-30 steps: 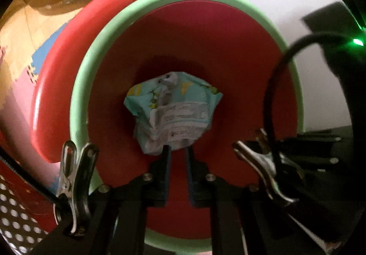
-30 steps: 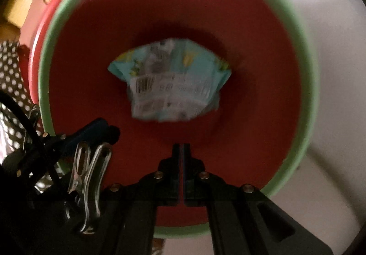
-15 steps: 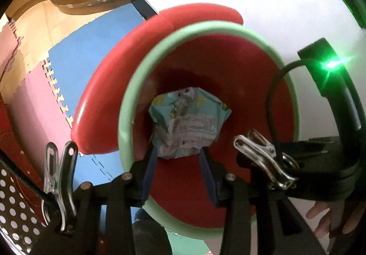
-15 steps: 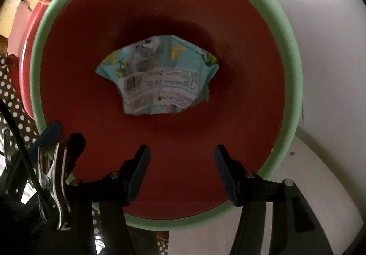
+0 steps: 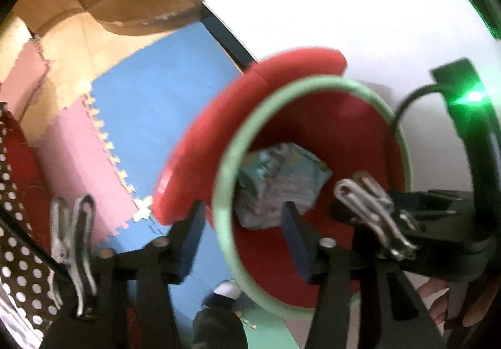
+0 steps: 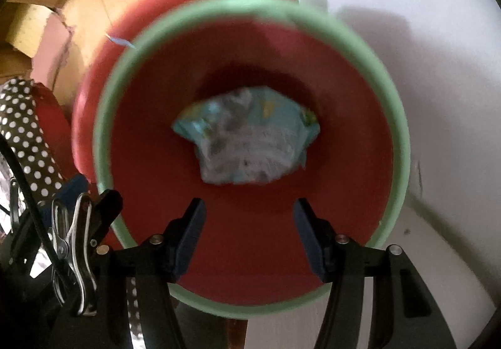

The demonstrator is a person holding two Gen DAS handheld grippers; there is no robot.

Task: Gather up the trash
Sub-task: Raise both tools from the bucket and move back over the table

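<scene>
Trash, one crumpled teal wrapper [image 6: 247,136], lies alone at the bottom of one red bin [image 6: 250,270] with a green rim, below both tongs, the left [image 5: 242,223] widening astride that rim, the right [image 6: 249,220] released, both empty.

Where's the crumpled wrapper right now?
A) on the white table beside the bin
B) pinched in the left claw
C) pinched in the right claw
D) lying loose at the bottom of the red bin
D: the wrapper lies on the floor of the bin, and the right claw stands open above it with nothing between its fingers; the left claw is opening, also empty.
</scene>
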